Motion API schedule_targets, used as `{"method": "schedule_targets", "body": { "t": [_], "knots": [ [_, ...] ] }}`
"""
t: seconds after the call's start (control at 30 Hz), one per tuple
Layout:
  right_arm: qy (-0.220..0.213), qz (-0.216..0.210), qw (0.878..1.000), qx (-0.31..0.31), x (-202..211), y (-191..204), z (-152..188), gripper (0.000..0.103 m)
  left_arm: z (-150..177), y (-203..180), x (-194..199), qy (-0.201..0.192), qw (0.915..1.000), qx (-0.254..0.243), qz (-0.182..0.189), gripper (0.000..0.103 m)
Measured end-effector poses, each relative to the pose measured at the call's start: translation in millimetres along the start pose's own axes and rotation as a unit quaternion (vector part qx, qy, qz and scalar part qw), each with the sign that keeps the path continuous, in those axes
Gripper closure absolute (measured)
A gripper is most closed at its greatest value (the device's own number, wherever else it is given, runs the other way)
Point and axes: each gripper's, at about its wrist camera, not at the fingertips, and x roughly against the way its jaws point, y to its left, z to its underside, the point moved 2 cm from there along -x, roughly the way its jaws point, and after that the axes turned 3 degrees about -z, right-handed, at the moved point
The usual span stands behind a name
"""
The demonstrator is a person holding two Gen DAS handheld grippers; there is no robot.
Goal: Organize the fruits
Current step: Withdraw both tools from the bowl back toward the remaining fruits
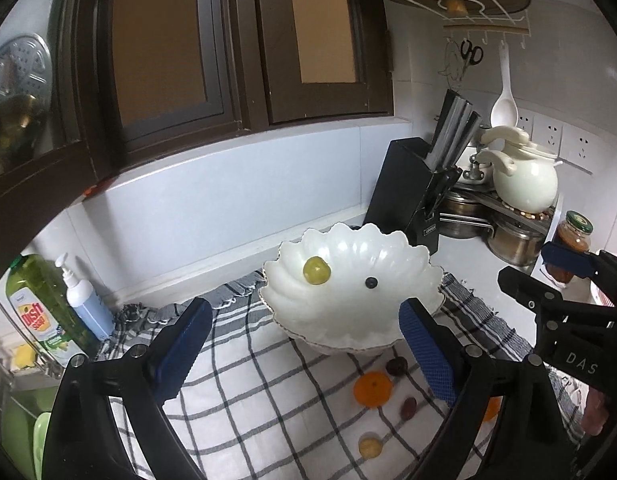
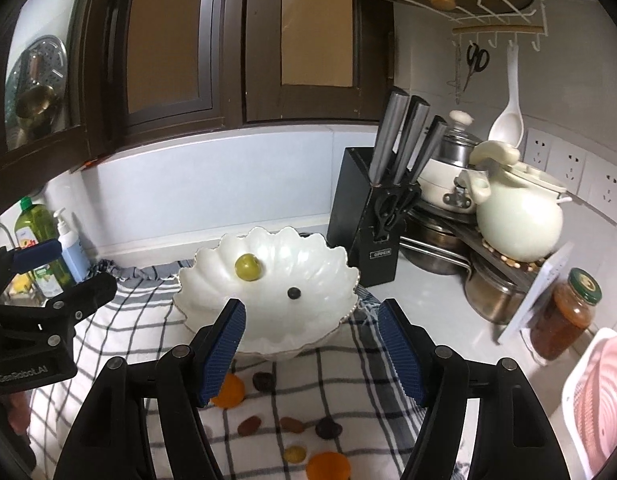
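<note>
A white scalloped bowl (image 1: 388, 252) (image 2: 308, 248) stands on a checked cloth (image 1: 268, 392) (image 2: 340, 384). In it lie a green fruit (image 1: 316, 271) (image 2: 248, 267) and a small dark berry (image 1: 371, 282) (image 2: 294, 293). On the cloth in front of the bowl lie loose fruits: an orange (image 1: 373, 389) (image 2: 229, 391), dark dates (image 1: 396, 366) (image 2: 263, 381), a small yellow fruit (image 1: 370, 446) (image 2: 295, 454) and a second orange (image 2: 328, 467). My left gripper (image 1: 304, 350) is open and empty above the cloth, before the bowl. My right gripper (image 2: 312, 350) is open and empty, just before the bowl.
A black knife block (image 1: 412, 192) (image 2: 364, 216) stands behind the bowl on the right. Pots and a cream kettle (image 1: 524, 180) (image 2: 516, 216) sit on a corner rack. A sauce jar (image 2: 564, 312), pink basket (image 2: 600, 400), and soap bottles (image 1: 48, 304) stand at the sides.
</note>
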Motion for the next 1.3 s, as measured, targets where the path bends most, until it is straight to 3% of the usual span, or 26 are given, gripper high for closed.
{"method": "schedule_targets", "body": {
  "t": [0.63,0.93,1.3],
  "knots": [
    [-0.004,0.018,0.999,0.036,31,-1,48,0.033,55,-19,27,0.002,0.9999,-0.007,0.008,0.007],
    [0.013,0.025,0.998,0.051,29,-1,75,0.033,78,-32,24,0.007,0.9996,-0.025,0.013,0.007],
    [0.065,0.016,0.997,0.037,10,-5,108,0.033,105,-40,6,0.044,0.9984,-0.028,0.023,0.008]
  ]
}}
